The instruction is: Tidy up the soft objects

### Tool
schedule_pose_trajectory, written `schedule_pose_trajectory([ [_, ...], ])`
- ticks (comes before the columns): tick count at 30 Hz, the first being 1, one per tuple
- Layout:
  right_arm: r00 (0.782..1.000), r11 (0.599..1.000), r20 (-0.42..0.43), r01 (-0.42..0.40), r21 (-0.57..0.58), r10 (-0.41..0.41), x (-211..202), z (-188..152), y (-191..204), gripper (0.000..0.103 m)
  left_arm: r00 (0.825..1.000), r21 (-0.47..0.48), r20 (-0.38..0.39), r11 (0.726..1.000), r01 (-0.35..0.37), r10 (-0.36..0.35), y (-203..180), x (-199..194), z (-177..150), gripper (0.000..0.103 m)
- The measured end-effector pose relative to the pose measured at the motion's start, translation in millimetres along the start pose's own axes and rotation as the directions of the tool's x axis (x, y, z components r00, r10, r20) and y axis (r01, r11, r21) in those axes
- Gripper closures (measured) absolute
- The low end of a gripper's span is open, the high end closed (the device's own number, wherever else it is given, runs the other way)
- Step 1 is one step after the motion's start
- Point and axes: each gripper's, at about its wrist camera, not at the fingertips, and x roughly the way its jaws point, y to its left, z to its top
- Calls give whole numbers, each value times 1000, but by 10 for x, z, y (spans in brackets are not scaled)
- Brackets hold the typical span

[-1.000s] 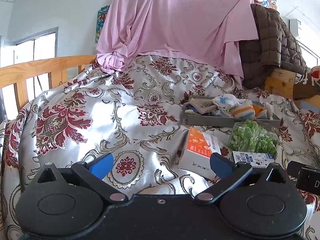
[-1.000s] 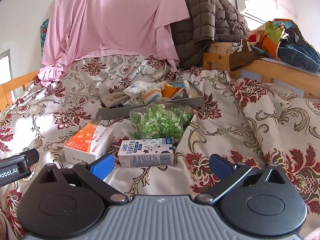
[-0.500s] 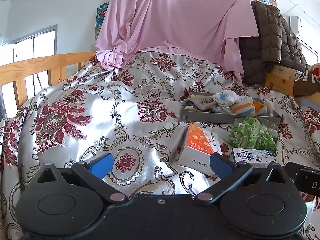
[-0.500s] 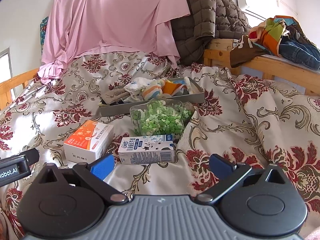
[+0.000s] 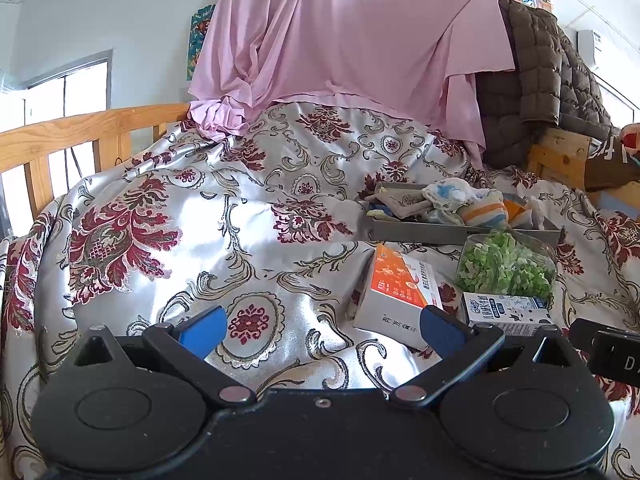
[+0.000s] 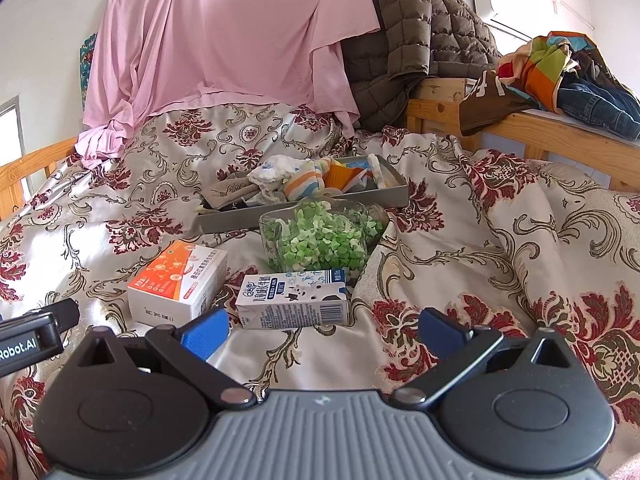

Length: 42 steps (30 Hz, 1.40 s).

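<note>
Right wrist view: right gripper (image 6: 324, 330) wide open, empty, low centre over the bedspread (image 6: 480, 240). Grey tray (image 6: 304, 212) of soft cloths (image 6: 288, 178) sits mid-frame, jar (image 6: 320, 240) touching its front, milk carton (image 6: 294, 298) and box (image 6: 178, 282) nearer. Left wrist view: left gripper (image 5: 322, 330) open, empty; tray (image 5: 456, 232) at right.

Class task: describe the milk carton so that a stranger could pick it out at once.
On the floral bedspread, find the grey tray of socks. In front lies a clear jar of green bits, then the milk carton on its side: white, blue-printed, unlike the orange-topped box beside it.
</note>
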Motion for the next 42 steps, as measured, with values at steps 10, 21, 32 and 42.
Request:
schedule_pose_trajectory([
  [10, 1000, 1000, 0, 0, -1, 0, 1, 0, 0, 0, 1000, 0, 0, 1000, 1, -1, -2, -2, 0, 1],
  [21, 1000, 1000, 0, 0, -1, 0, 1, -2, -1, 0, 1000, 1, 1, 1000, 2, -2, -2, -6, -2, 1],
  [32, 1000, 1000, 1, 0, -1, 0, 1, -2, 1, 0, 1000, 1, 1, 1000, 2, -2, -2, -8, -2, 1],
  [42, 1000, 1000, 0, 0, -1, 0, 2, -2, 2, 0, 1000, 8, -1, 1000, 4, -4, -16, -12, -11, 1],
])
